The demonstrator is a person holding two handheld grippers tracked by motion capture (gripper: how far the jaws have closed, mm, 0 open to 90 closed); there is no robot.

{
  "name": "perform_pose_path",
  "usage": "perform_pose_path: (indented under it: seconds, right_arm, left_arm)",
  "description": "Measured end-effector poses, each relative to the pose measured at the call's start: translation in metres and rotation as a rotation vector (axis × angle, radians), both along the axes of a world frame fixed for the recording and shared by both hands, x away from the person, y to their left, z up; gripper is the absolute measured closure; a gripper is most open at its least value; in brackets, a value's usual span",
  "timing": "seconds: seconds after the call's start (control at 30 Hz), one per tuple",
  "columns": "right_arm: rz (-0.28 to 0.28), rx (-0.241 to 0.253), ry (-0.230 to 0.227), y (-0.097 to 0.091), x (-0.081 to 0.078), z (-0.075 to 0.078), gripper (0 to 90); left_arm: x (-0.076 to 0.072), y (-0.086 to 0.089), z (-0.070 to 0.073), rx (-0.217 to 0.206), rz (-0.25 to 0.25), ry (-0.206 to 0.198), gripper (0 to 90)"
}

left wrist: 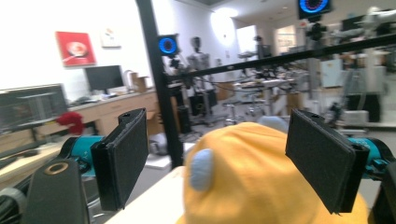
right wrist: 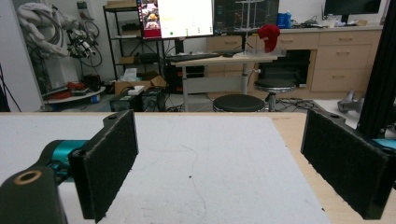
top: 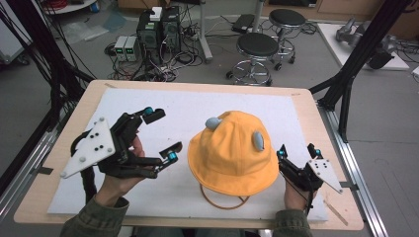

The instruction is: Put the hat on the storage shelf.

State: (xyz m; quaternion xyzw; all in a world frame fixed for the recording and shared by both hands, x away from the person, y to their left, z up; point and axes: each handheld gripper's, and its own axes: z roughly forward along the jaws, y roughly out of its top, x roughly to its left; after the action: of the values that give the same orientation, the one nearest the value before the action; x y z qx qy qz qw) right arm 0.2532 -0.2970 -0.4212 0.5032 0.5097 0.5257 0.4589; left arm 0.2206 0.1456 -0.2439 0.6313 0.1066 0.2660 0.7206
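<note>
A yellow bucket hat [top: 232, 153] with two small grey-blue ears rests on the white mat [top: 163, 106] at mid table, an orange cord loop [top: 222, 200] lying under its near brim. My left gripper [top: 163, 136] hovers to the hat's left, raised off the mat, jaws wide open and empty. Along those jaws the hat [left wrist: 261, 182] rises with one ear [left wrist: 201, 169] facing me, beyond the pads [left wrist: 122, 156]. My right gripper [top: 298, 150] rests low at the hat's right, open and empty; its pads [right wrist: 108, 161] frame bare mat [right wrist: 205, 158].
The wooden table [top: 316, 123] borders the mat on all sides. Black frame posts [top: 360, 54] stand at the table's right and left. Two stools [top: 257, 49] and computer boxes with cables [top: 158, 34] sit on the floor beyond the far edge.
</note>
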Motion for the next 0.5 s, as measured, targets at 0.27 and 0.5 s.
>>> perform_pose_path:
  seconds: [0.27,0.5]
  right_arm:
    - [0.0,0.005,0.004,0.001,0.0,0.0,9.9]
    - [0.0,0.005,0.004,0.001,0.0,0.0,9.9]
  left_arm:
    - [0.004,0.021,-0.001,-0.019,0.079,0.012,22.2]
    - [0.01,0.04,-0.002,-0.05,0.136,0.018,22.3]
